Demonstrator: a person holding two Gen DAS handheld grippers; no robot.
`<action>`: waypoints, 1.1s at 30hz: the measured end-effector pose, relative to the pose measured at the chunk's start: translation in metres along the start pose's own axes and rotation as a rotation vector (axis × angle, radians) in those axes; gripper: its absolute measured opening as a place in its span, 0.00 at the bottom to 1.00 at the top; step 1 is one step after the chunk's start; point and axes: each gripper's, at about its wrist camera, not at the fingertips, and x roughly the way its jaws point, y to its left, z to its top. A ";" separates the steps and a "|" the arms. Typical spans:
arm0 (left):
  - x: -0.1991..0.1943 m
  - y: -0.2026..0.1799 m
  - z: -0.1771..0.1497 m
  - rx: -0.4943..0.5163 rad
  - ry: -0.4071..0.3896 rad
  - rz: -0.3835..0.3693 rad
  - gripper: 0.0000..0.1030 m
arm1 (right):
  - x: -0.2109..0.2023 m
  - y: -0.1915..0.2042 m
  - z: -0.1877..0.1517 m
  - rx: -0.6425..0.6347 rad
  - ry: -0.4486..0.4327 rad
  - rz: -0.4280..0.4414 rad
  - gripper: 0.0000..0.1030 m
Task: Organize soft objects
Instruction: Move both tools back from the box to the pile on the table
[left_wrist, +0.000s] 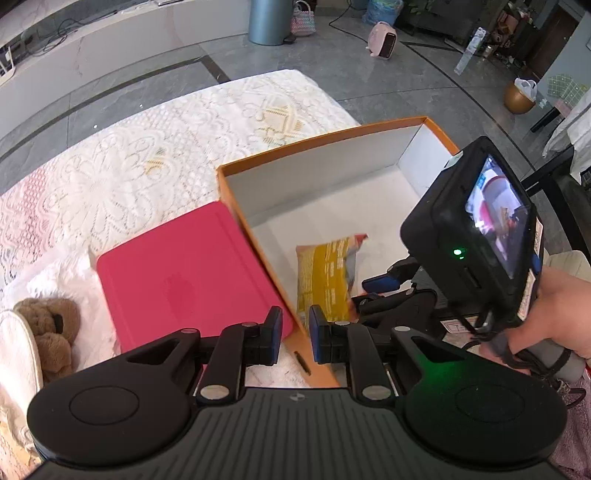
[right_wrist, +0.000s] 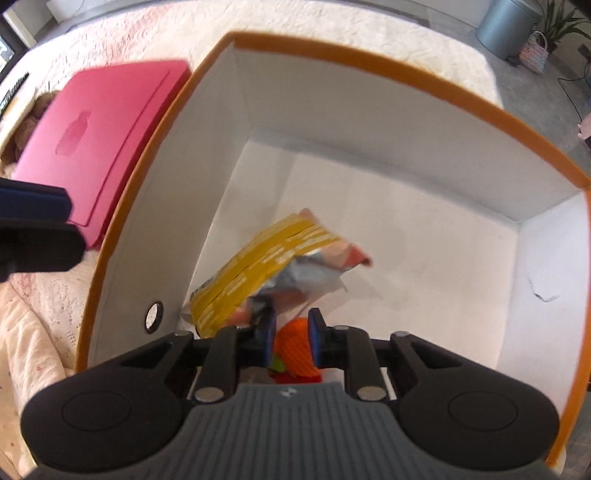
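An orange cardboard box with a white inside stands on the lace-covered table; it fills the right wrist view. A yellow snack bag lies inside it, crumpled in the right wrist view. My right gripper is inside the box, open, its fingers just behind the bag, over an orange item. My left gripper is open and empty above the box's near left wall. A brown plush toy lies at the far left on a white cloth.
A pink flat lid lies left of the box, also in the right wrist view. A white cloth bag sits beside the plush. Grey floor, a blue bin and a pink heater lie beyond the table.
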 end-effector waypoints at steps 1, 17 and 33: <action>-0.001 0.002 -0.001 -0.002 0.002 -0.004 0.19 | -0.001 0.002 0.001 -0.002 0.005 -0.010 0.20; -0.094 0.044 -0.066 -0.036 -0.254 -0.102 0.19 | -0.091 0.032 -0.025 0.075 -0.205 -0.012 0.21; -0.152 0.158 -0.217 -0.318 -0.556 0.099 0.19 | -0.115 0.187 -0.064 0.063 -0.610 0.130 0.36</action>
